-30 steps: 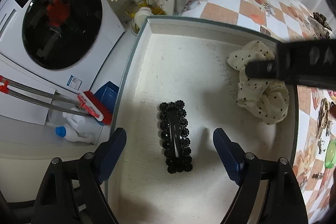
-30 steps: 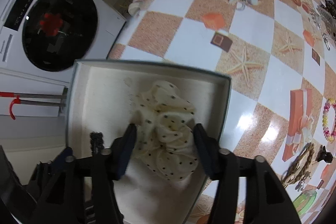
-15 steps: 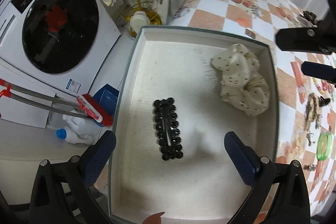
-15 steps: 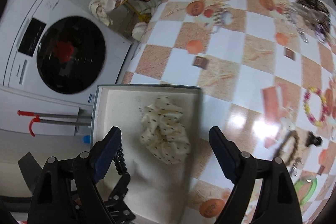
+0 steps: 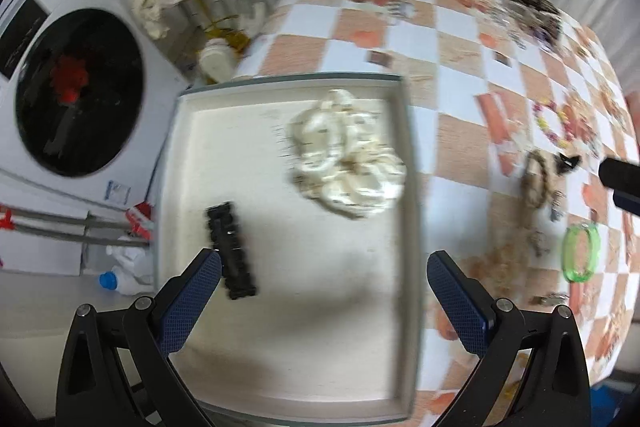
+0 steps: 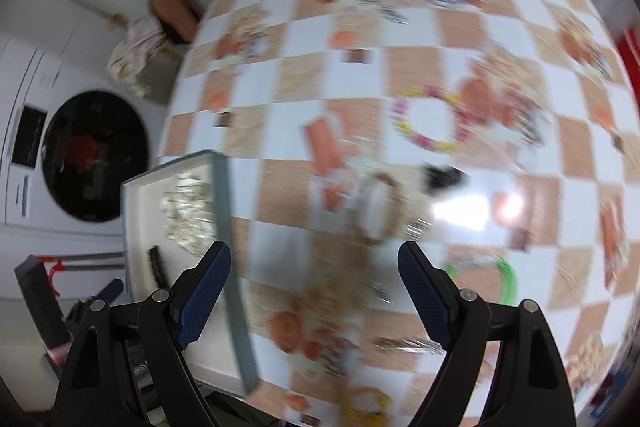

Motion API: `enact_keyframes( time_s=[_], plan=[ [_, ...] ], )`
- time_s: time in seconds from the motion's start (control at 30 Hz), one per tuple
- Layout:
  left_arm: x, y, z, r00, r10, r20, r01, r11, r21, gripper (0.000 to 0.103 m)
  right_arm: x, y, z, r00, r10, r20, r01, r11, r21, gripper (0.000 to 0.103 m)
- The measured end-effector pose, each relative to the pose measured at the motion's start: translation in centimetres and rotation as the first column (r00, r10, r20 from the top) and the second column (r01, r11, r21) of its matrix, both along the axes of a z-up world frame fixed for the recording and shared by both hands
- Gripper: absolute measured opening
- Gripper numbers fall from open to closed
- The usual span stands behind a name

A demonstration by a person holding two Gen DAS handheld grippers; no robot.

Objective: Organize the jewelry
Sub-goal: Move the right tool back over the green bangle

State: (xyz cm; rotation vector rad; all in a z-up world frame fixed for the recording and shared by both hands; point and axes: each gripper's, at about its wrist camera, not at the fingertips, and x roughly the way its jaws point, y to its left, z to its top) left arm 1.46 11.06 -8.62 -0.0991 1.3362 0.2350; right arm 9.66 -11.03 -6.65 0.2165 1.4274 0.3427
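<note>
Left wrist view first: the left hand-held gripper [image 5: 323, 297] is spread wide with nothing between its blue pads, pulled back and up from where it hung a second ago. The black hair clip [image 5: 232, 251] it was straddling then now lies free on the floor of the tray [image 5: 408, 227], near the left pad but not touched. The cream scrunchie [image 5: 348, 163] sits further back against the tray's right wall, also released. Out on the checked tabletop [image 5: 400, 39], to the right, a braided ring [image 5: 534, 183] and a green ring [image 5: 581, 253] wait, with the tip of the other tool at the far right edge.

Over to the right wrist view, badly blurred: the right hand-held gripper [image 6: 314, 289] has left the scrunchie behind and swung out over the tabletop, its jaws wide and empty. A beaded bracelet [image 6: 430, 123] and a small black piece [image 6: 442, 177] lie ahead.

So two pieces look stowed, and by my reading both hands are off to fetch the next ones.
</note>
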Motion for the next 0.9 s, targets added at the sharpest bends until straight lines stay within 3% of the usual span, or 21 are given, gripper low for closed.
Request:
enact_keyframes(
  time_s=[0.23,0.47,0.9],
  plan=[
    [1.4,-4.9,0.5,0.993,-0.118,0.002,0.118,0.993,-0.022,0.103,-2.2,-7.9,-1.3,0.989,-0.139,-0.050,0.136,0.989,-0.052,0.088],
    [2.8,-8.7,-0.4,0.986,-0.167,-0.018,0.166,0.986,-0.032,0.103,-4.0,-13.1,-3.1,0.972,-0.217,-0.086,0.207,0.971,-0.120,0.088],
    [5.5,-12.1,-3.4,0.984,-0.169,-0.057,0.165,0.984,-0.063,0.103,-4.5,-14.6,-6.6,0.972,-0.202,-0.124,0.180,0.969,-0.169,0.088]
  ],
)
